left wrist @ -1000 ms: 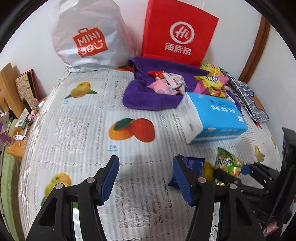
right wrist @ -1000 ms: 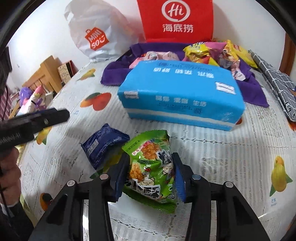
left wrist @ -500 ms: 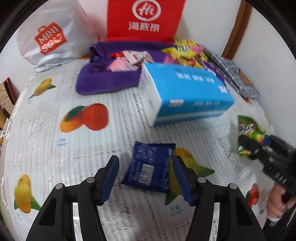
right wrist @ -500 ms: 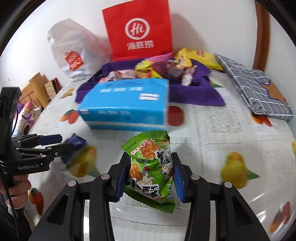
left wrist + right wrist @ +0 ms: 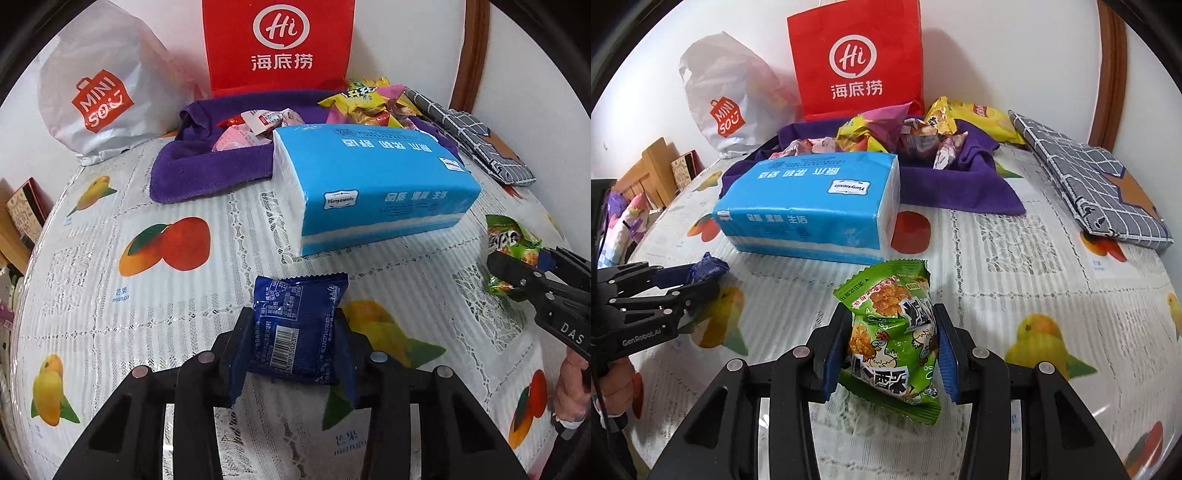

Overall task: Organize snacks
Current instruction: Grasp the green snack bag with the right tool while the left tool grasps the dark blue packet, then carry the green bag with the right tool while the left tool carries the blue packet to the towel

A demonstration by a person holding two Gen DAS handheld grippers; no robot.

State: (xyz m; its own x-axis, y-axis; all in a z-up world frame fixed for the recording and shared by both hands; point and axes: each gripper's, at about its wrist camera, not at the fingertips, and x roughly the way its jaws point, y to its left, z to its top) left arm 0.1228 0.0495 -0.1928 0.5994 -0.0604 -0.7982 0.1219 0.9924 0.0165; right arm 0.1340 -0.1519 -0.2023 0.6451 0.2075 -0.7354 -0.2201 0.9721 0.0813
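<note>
While closing, with blue pads at either side of the crinkly dark blue foil snack packet (image 5: 299,332) low in the centre of the left wrist view, left gripper (image 5: 295,347) flanking that packet across its short width, long axis running up the frame away from the camera; whether the pads already press cannot be told for sure, though both appear to touch the packet edges. Lying flat on the lace-textured fruit-print tablecloth (image 5: 155,295), barcode side up. Low in the centre of the right wrist view, right gripper (image 5: 892,350) clamped on the puffy green glossy snack bag with a chicken cartoon (image 5: 894,332), bag standing tall between the pads, its sealed top edge toward the upper frame. Just beyond both, mid-frame, a soft blue-and-white plastic-wrapped tissue pack (image 5: 373,184), a long block lying crosswise. Behind it, toward the upper centre, a plush purple towel (image 5: 207,170) rumpled into a nest and holding a heap of small crinkled wrappers, pink and yellow (image 5: 871,133): probably the gathering spot, so straight ahead past the tissue pack from either gripper, neither clearly nearer. At upper right, a folded grey checked cloth (image 5: 1089,184). Farthest back against the wall, a stiff red paper bag (image 5: 280,44) and a limp white plastic shopping bag (image 5: 99,92).
</note>
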